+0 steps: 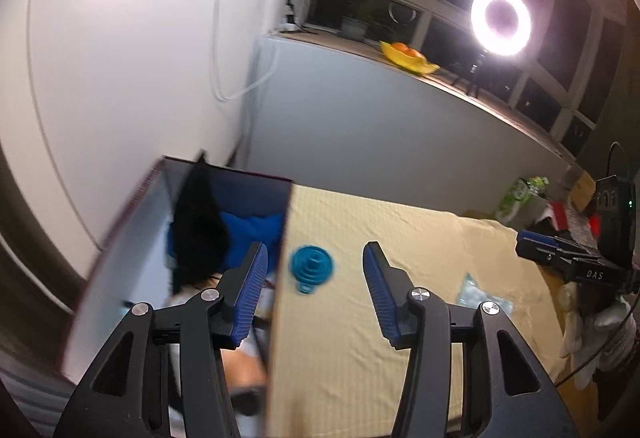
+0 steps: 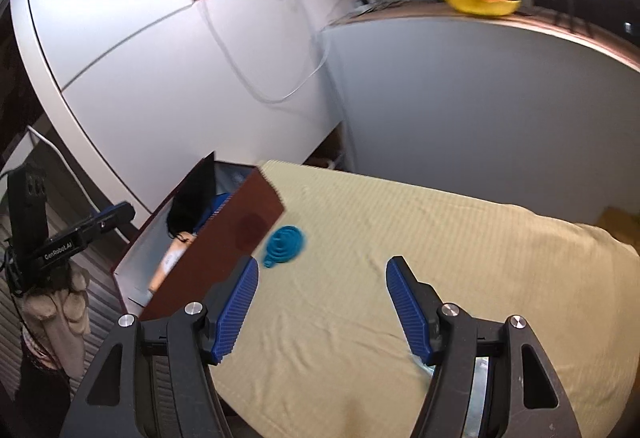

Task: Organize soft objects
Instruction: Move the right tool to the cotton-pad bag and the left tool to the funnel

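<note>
A teal collapsible funnel (image 1: 311, 265) lies on the yellow-covered tabletop (image 1: 400, 278), just right of an open brown box (image 2: 224, 250) holding blue and black fabric (image 1: 224, 234). The left gripper (image 1: 314, 266) hovers wide open and empty, the funnel ahead between its fingers. The right gripper (image 2: 322, 278), also wide open and empty, has the funnel ahead to its left.

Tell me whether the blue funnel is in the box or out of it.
Out. The blue funnel lies on the yellow cloth, beside the brown box; black and blue fabric sits inside the box.
</note>
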